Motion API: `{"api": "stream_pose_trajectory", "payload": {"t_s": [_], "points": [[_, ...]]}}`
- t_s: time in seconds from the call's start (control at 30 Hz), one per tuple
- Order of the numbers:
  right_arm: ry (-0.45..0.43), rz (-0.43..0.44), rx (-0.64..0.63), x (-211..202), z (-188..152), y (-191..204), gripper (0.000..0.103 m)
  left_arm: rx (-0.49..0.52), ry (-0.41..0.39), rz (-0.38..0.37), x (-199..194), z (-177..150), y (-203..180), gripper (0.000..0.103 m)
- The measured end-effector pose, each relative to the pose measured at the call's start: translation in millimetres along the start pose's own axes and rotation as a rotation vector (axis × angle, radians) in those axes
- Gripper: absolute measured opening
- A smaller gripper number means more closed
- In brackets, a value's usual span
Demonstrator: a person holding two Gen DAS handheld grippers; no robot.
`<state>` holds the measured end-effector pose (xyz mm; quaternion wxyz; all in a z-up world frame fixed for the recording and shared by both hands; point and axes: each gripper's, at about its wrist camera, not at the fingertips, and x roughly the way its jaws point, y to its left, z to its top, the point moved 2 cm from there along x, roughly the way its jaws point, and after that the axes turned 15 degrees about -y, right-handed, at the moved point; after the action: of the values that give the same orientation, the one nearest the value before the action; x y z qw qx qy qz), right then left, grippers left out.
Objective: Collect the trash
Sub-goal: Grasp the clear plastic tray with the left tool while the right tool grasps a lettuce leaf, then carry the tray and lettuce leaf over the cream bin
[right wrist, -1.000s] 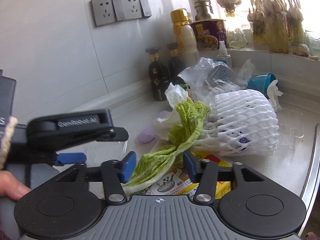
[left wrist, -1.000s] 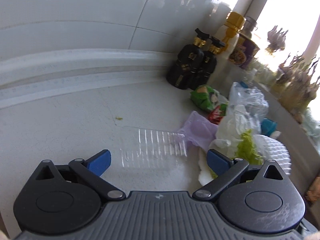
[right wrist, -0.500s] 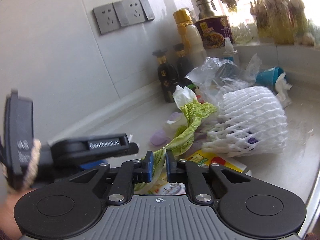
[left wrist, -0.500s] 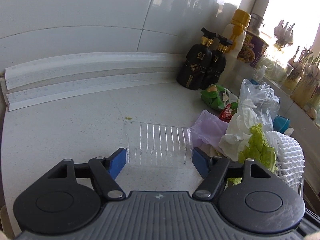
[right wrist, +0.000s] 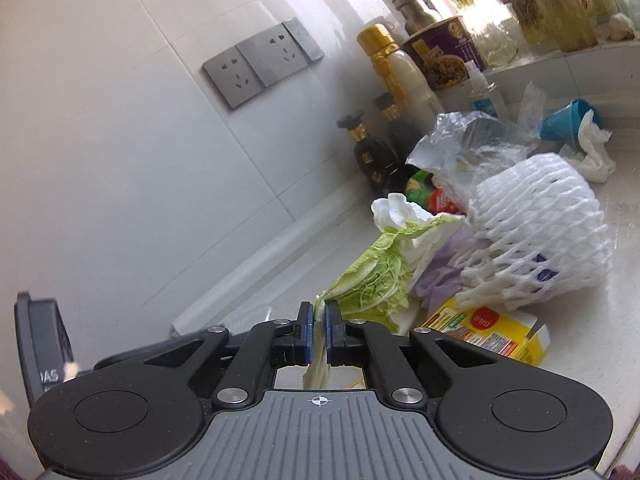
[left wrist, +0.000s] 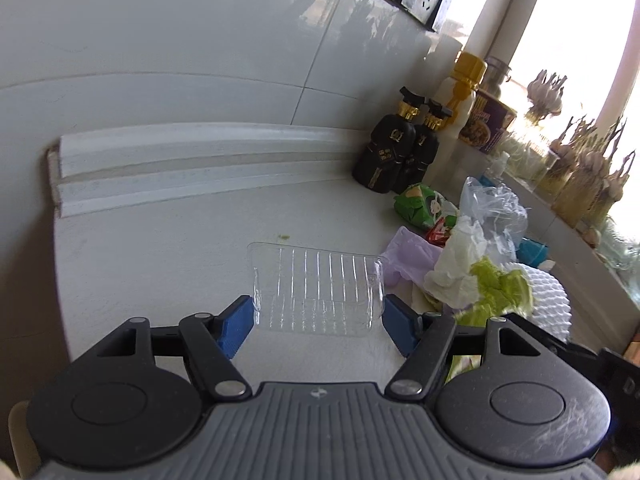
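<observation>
A clear ribbed plastic tray [left wrist: 316, 280] sits on the white counter [left wrist: 160, 248], and my left gripper [left wrist: 318, 312] has both blue pads against its two side edges. My right gripper [right wrist: 318, 316] is shut on the pale stem of a green cabbage leaf [right wrist: 372, 276]. The leaf hangs forward from the pads toward the trash pile. The same leaf [left wrist: 500, 284] shows at the right of the left wrist view. Part of the left tool's body [right wrist: 40, 360] appears at the lower left of the right wrist view.
The trash pile holds a white foam net [right wrist: 536, 232], a yellow carton [right wrist: 492, 332], a purple bag [right wrist: 440, 272], a clear plastic bag [right wrist: 472, 140], a green wrapper [left wrist: 420, 204] and a blue cup [right wrist: 564, 120] with tissue. Dark bottles [right wrist: 370, 156] stand by the wall.
My left jaws came in from wide apart onto the tray's sides, and that hand drew back. My right jaws shut on the cabbage leaf stem, and the right gripper rolled and lifted slightly.
</observation>
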<state>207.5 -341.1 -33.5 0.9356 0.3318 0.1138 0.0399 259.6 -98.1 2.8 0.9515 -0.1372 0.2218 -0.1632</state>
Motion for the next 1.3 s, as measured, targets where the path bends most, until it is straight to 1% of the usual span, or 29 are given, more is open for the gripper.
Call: {"api": "stream_pose_trajectory", "payload": {"t_s": [0.07,0.2,0.37,0.47,0.57,0.7,0.9,1.17,1.3], "points": [[0.013,0.022,0.033,-1.3,-0.8,-0.5,0.005,-0.015,0.012,-0.012,-5.7,-1.4,4.5,0.067],[0.072,0.056,0.106,0.6,-3.9,-1.0,0.005,-0.041,0.019,-0.036,-20.6,-5.9,14.5,0.067],[0.138,0.096,0.217,8.1,-12.4,-7.3,0.005,-0.065,0.006,-0.055,-39.1,-10.4,25.6,0.067],[0.153,0.132,0.287,9.3,-13.7,-11.8,0.005,-0.086,-0.008,-0.063,-49.5,-13.9,31.3,0.067],[0.158,0.163,0.326,8.3,-14.0,-13.5,0.005,-0.114,-0.025,-0.067,-58.7,-18.2,37.1,0.067],[0.169,0.173,0.327,8.6,-15.4,-10.7,0.005,-0.145,-0.045,-0.06,-71.6,-24.5,46.7,0.067],[0.19,0.218,0.285,10.1,-18.5,10.1,0.005,-0.214,-0.096,-0.011,-99.6,-32.0,73.4,0.067],[0.265,0.314,0.188,11.4,-38.2,60.6,0.005,-0.31,-0.128,0.096,-132.5,-42.0,128.9,0.067],[0.323,0.379,0.182,13.1,-53.1,85.5,0.005,-0.362,-0.128,0.156,-141.2,-51.2,156.9,0.067]]}}
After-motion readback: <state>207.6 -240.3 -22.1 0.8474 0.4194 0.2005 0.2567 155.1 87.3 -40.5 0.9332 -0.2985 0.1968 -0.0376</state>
